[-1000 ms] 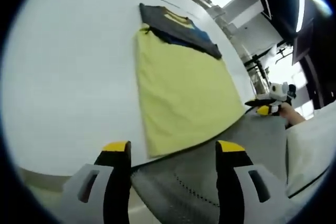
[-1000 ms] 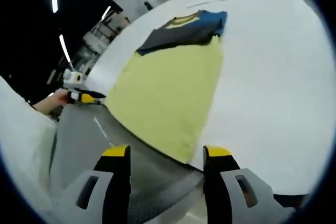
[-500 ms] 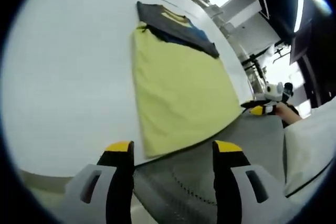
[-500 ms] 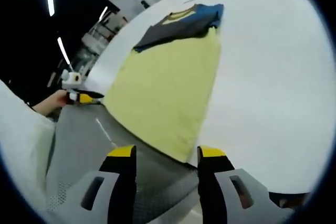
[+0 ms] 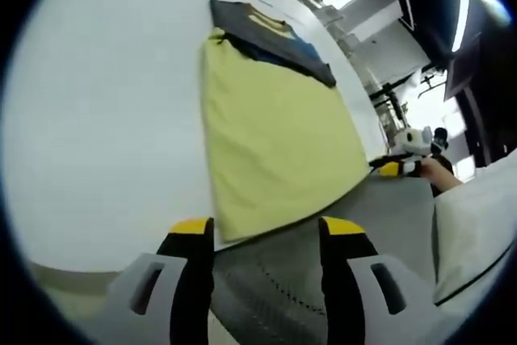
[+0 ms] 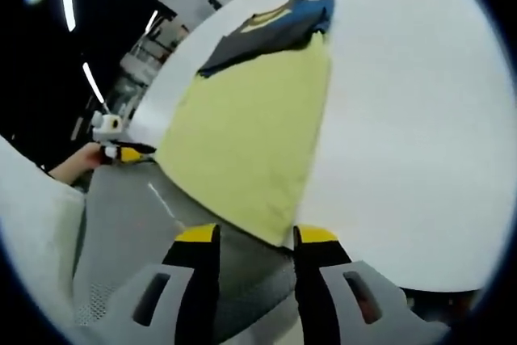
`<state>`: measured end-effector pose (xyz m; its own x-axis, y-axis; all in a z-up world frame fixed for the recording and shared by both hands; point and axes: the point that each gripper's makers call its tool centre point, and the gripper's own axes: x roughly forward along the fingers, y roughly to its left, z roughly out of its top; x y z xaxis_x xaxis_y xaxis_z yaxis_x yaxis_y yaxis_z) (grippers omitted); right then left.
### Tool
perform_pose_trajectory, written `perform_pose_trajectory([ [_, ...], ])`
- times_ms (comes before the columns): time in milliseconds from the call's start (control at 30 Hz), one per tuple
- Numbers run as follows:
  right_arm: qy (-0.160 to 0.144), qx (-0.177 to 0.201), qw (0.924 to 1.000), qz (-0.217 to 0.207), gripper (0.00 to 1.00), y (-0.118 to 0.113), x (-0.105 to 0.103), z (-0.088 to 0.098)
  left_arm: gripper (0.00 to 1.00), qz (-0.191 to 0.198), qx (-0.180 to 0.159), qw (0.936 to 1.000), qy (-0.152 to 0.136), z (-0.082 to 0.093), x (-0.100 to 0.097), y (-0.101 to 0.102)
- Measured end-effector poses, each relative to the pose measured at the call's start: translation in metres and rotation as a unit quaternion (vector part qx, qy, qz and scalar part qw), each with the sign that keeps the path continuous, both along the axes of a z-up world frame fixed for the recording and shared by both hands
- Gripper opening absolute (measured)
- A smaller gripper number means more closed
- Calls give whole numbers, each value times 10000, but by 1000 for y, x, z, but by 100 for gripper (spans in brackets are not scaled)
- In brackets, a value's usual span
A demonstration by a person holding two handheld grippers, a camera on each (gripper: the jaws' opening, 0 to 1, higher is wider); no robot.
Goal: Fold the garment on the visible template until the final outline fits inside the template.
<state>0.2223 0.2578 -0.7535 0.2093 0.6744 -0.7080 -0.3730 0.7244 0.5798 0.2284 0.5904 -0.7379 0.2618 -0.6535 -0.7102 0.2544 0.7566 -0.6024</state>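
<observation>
On a white tabletop [image 5: 97, 119], a yellow garment [image 5: 275, 143] lies flat with its long axis running away from the person, its dark grey-and-blue collar end [image 5: 271, 38] at the far side and its hem at the near edge. No template outline can be made out around it.

From left to right: the left tongs [image 5: 260, 228] hover just short of the hem's left corner, jaws spread with nothing between them. Seen from the left gripper view, that corner sits just beyond the yellow tips, slightly to the left-hand jaw's side — the nearest cloth to either tool. A grey fabric [image 5: 323, 264], seemingly the person's clothing, fills the space under the table edge.

Further right, the right tongs [image 6: 253, 234] are poised at the hem's opposite corner, jaws apart and empty, narrower than the left pair. The garment [image 6: 250, 135] stretches away up and to the left in the right gripper view.

Each corner lies straight ahead of its own tongs — the likely next move is a pinch of the hem at both corners, then a lift toward the collar.
</observation>
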Motion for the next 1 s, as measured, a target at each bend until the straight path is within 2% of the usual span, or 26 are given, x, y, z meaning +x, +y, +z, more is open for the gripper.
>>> perform_pose_trajectory([
  [267,-37,-3,10000,73,33,3,-1,-1,43,-25,-23,10000,79,-2,0,-1],
  [500,39,-50,10000,74,27,3,1,-4,38,-24,-32,9999,127,-4,1,-1],
  [1000,3,-303,9995,15,11,-6,6,-12,20,-20,31,9997,251,-12,4,1],
])
